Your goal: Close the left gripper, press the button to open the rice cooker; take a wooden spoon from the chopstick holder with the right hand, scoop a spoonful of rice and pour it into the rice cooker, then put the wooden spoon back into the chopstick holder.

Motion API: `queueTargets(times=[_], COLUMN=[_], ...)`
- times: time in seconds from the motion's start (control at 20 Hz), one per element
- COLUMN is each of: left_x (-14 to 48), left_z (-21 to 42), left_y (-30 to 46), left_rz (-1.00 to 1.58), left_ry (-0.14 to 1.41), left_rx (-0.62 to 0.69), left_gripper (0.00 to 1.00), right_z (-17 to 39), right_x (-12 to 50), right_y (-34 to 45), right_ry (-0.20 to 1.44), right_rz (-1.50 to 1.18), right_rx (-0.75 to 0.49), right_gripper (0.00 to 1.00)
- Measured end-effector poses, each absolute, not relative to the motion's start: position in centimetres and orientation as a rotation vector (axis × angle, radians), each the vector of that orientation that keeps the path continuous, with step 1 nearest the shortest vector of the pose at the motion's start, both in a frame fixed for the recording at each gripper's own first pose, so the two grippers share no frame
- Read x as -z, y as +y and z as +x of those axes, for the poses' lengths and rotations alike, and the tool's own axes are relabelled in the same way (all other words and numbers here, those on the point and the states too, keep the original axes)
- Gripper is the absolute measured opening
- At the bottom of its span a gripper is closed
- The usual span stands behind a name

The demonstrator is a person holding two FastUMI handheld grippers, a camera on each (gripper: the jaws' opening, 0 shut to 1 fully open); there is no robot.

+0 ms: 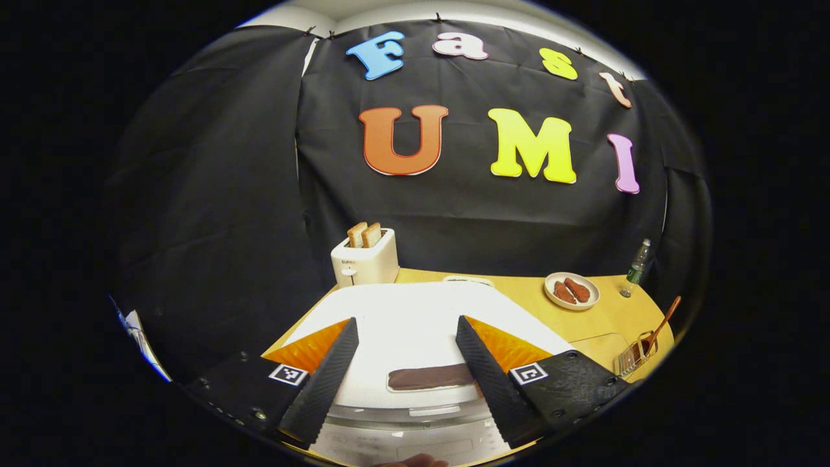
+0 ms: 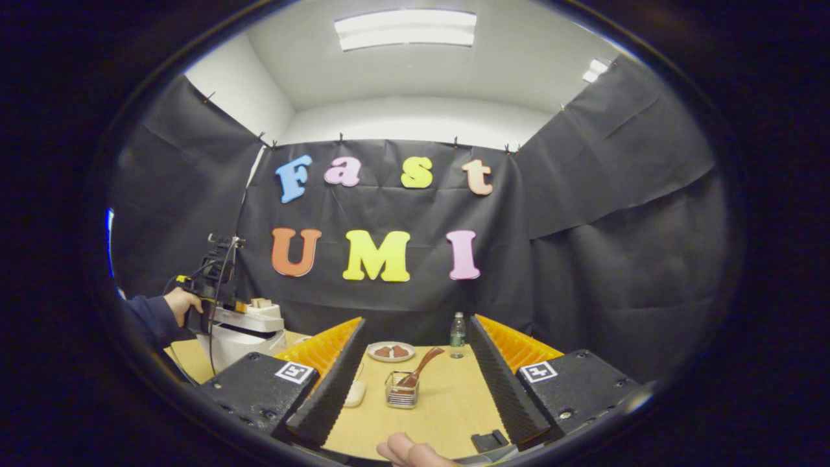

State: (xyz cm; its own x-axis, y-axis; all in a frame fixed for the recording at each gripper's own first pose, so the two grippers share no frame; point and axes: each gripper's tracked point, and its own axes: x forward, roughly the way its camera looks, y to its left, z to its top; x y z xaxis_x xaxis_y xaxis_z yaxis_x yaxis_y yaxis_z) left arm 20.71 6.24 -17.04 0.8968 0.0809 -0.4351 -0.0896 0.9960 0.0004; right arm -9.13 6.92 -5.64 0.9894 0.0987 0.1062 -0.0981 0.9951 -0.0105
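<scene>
your left gripper (image 1: pixel 405 370) hangs over the cooker (image 1: pixel 415 311), jaws spread wide and nothing between them. the white lid is down, and the dark bar (image 1: pixel 431 377) near its front edge, between your fingers, looks like the button, though i can't be sure from here. the task wants that gripper closed before you press, so bring the jaws together first and use the joined tips as one blunt point. the cooker looks heavy and stiff enough to stay put under a push. the lid will probably spring up, so keep the gripper clear of its swing.

your right gripper (image 2: pixel 415 383) is also wide open and empty, held above the table (image 2: pixel 447 408) and well short of the holder (image 2: pixel 402 390). the holder is a small wire basket near the middle of the table, and the spoon (image 2: pixel 420 368) stands in it, handle leaning up and to the right. the spoon is light, rigid wood, smooth enough to twist between the pads, so take it on the bare handle above the basket rim, squarely across the shaft. the basket looks light too and may tip or drag if you pull sideways, so lift along the handle's lean.

behind the holder sit a plate (image 2: pixel 390 351) and a bottle (image 2: pixel 458 334). i can't make out the rice with any certainty.
</scene>
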Motion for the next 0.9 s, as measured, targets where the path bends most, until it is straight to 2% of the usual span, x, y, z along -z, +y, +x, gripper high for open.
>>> queueTargets(times=[0.25, 0.9], left_x=[19.3, 20.0], left_z=[18.6, 16.9], left_y=[5.5, 5.1], left_rz=[-0.018, -0.015], left_ry=[0.553, 0.568], left_rx=[-0.080, -0.065], left_gripper=[0.99, 0.99], right_z=[-8.8, -8.3], right_x=[6.7, 6.8], right_y=[7.4, 5.8], right_ry=[-0.050, -0.011], right_rz=[0.019, -0.014], right_rx=[-0.103, -0.047], right_gripper=[0.99, 0.99])
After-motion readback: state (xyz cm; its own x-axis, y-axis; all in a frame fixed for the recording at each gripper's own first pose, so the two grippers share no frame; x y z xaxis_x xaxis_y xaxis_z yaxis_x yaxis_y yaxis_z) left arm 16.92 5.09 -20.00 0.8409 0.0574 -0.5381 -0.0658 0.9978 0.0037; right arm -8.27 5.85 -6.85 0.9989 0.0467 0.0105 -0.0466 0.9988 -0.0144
